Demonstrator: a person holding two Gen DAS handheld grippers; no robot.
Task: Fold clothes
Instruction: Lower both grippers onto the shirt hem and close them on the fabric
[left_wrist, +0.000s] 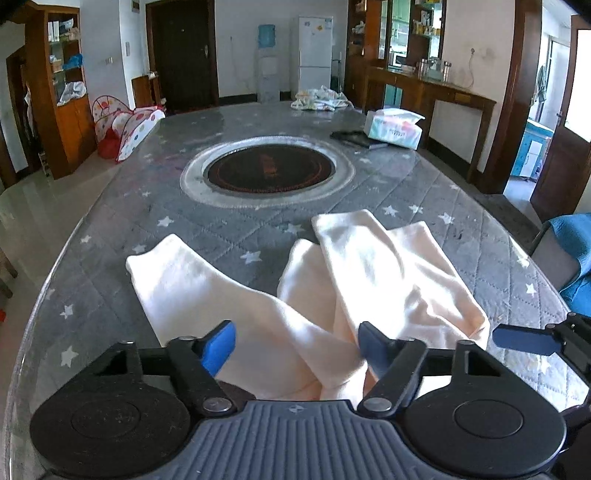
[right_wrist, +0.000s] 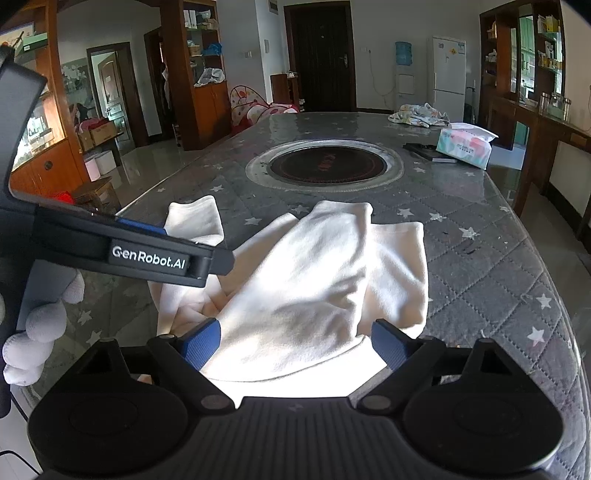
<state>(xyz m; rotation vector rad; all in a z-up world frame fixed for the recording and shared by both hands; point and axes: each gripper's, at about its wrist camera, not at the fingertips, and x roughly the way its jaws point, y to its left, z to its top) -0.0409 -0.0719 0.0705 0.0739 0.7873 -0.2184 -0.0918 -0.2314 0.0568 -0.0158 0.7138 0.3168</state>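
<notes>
One long table (left_wrist: 122, 221) under a grey quilted cover printed with white stars fills both of our views, running from the bottom edge up toward the far wall. At its centre we see a round black cooktop (left_wrist: 271, 168) set in a pale ring. Toward the lower middle of each frame lies the cream-white garment (left_wrist: 373, 266), rumpled, with two sleeve-like ends spread toward the cooktop and a third fold lying between them; it rests on the near end of the table, right under both tools.

At the bottom of the left wrist view, our left gripper (left_wrist: 297, 347) stands with its blue-padded jaws parted. Cloth lies between them, the right pad seems to touch a fold, and the left pad stands clear of the fabric, so we see no squeeze on it. At the bottom of the right wrist view, our right gripper (right_wrist: 295, 343) has its jaws wide apart with the garment's hem between them; the pads sit beside the cloth without pinching it.

At the left edge of the right wrist view a hand in a white glove (right_wrist: 35, 328) holds the other tool's black body.

Farther up on the right we see a tissue pack (left_wrist: 394, 127), a flat dark object (left_wrist: 354, 137) beside it, and a small heap of patterned cloth (left_wrist: 320, 99) at the table's far end.
</notes>
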